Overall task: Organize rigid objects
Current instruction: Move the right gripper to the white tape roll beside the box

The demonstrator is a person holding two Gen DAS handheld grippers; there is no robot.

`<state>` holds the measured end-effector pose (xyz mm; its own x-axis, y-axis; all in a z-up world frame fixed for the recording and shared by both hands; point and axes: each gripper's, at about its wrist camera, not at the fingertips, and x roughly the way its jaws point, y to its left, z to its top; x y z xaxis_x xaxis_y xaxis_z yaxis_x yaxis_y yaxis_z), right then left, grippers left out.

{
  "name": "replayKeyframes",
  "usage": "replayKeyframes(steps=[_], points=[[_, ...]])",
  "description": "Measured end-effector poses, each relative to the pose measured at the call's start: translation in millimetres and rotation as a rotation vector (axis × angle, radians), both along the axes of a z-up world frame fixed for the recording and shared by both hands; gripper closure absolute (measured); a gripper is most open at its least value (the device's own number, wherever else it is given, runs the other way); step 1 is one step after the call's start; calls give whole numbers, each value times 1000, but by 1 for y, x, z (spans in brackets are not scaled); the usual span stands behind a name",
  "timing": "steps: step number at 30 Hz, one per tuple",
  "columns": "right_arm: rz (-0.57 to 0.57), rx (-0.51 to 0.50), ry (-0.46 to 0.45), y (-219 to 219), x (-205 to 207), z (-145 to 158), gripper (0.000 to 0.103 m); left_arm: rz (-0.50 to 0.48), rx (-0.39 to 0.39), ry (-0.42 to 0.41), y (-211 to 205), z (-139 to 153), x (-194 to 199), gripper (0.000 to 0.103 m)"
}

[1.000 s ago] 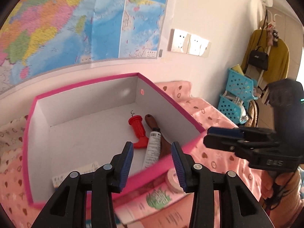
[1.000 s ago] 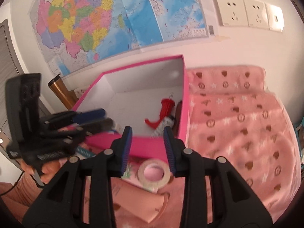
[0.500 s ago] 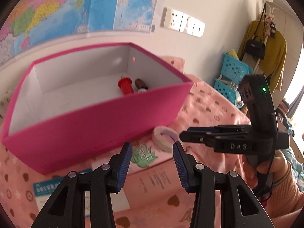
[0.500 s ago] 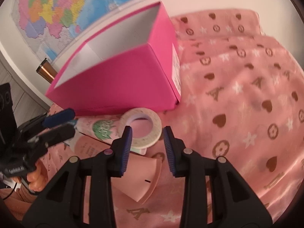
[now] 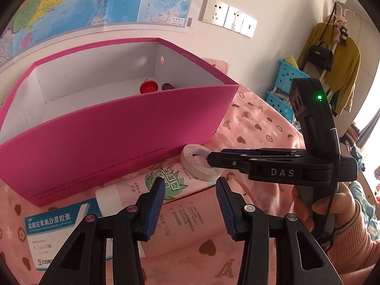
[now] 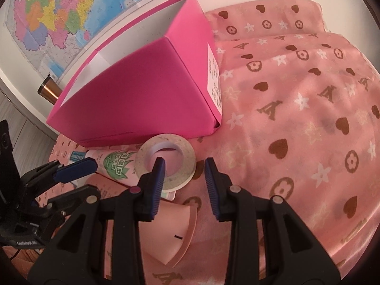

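Both grippers have come down toward the clutter before the pink box [image 5: 114, 137]. Your left gripper [image 5: 190, 204] hangs spread over the tube [image 5: 142, 185], empty. Your right gripper [image 6: 184, 180] is spread, one finger in the tape roll [image 6: 166, 163]. Closing crookedly could flip the roll away.

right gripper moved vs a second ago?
Yes. The right gripper has dropped toward the cloth: the pink box, seen from above into its interior before, now shows its outer wall, and the tape roll sits at the fingertips.
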<state>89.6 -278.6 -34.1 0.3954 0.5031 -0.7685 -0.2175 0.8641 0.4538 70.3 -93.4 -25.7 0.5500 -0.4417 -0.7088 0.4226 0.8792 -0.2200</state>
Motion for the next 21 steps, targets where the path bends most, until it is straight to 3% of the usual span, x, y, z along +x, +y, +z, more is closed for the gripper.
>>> replayKeyframes(steps=[21], points=[[32,-64,-23,12,2,-1,70,-1,-2,31,0,-9,4,58]])
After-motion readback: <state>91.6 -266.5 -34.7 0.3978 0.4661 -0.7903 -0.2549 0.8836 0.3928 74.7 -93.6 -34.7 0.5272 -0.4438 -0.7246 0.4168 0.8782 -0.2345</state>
